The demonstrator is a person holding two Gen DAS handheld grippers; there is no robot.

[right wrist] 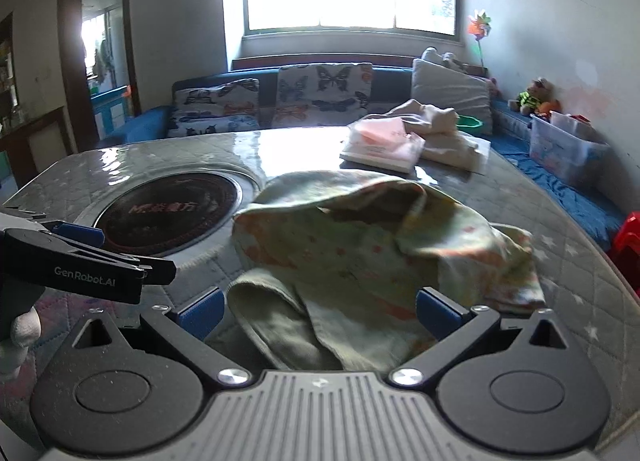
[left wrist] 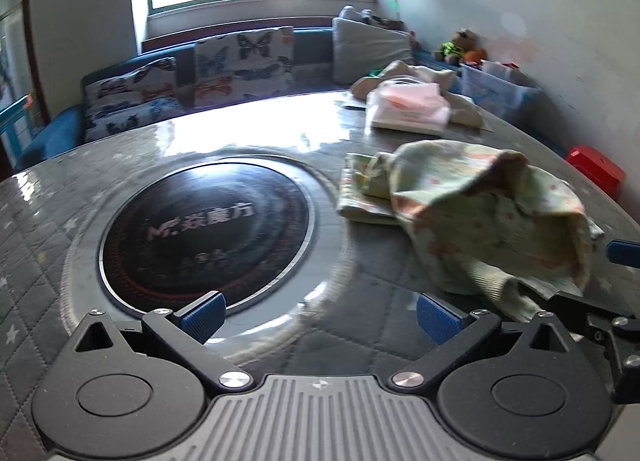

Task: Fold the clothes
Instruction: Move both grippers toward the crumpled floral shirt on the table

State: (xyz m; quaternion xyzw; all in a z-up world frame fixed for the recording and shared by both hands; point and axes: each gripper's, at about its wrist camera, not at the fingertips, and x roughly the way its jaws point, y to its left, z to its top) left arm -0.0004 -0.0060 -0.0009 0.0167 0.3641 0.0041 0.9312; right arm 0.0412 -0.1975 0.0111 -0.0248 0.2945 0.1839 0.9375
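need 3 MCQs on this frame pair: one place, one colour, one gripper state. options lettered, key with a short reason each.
1. Where does the round black cooktop sit relative to the green patterned garment?
A. to its left
B. to its right
C. under it

2. What colour are the pads on the gripper fingers?
A. red
B. blue
C. yellow

3. What state is the left gripper in?
A. shut on the garment
B. open with nothing between its fingers
C. shut on a pillow

Key: 1 A, the left wrist view shows the cooktop left of the garment. 2 B, both views show blue pads. 3 B, its fingers stand apart over bare table.
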